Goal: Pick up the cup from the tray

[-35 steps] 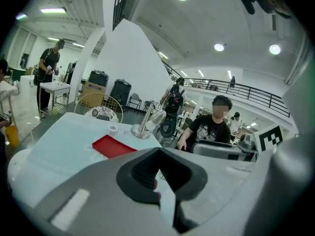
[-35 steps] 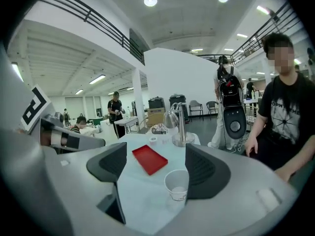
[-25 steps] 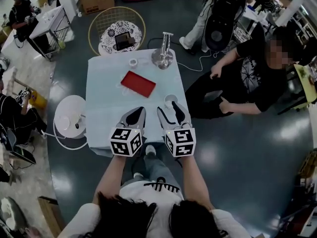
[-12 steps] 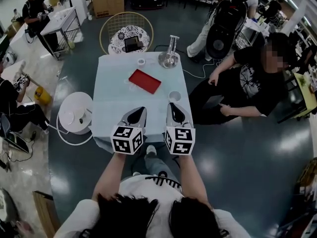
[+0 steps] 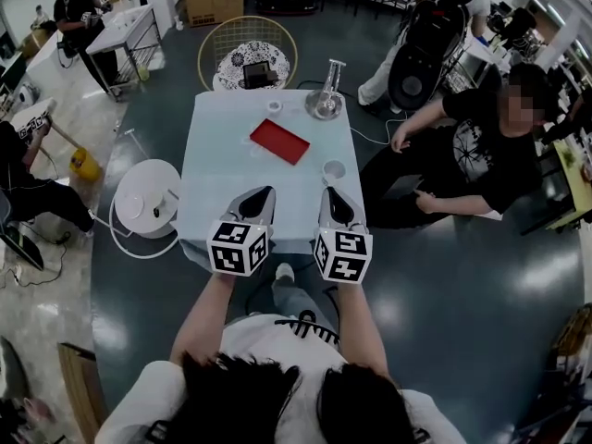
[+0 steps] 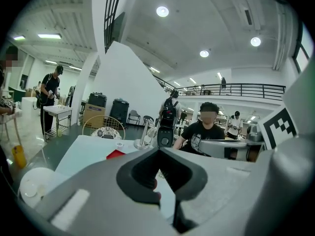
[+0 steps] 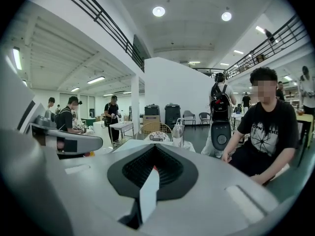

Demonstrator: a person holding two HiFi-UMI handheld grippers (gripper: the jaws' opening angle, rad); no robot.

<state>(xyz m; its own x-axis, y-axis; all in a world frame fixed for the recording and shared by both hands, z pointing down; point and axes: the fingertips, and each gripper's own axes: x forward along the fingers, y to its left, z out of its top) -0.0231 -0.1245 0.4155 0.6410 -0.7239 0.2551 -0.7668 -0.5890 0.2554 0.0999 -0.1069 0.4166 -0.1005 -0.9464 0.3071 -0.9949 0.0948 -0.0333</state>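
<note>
Cup (image 5: 333, 169) just beyond R tongs (image 5: 330, 193) tip, apart; L tongs (image 5: 267, 193) alongside, both pairs closed, empty.

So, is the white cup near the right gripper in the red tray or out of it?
Out. The cup stands upright on the bare table, apart from the red tray, which looks empty.

Right gripper (image 7: 155, 150): jaws together, nothing between. Metal stand (image 7: 178, 132) beyond tips, 1 o'clock. Left gripper (image 7: 66, 142) at 9 o'clock. Seated person (image 7: 266, 132), black T-shirt, at 3 o'clock.
</note>
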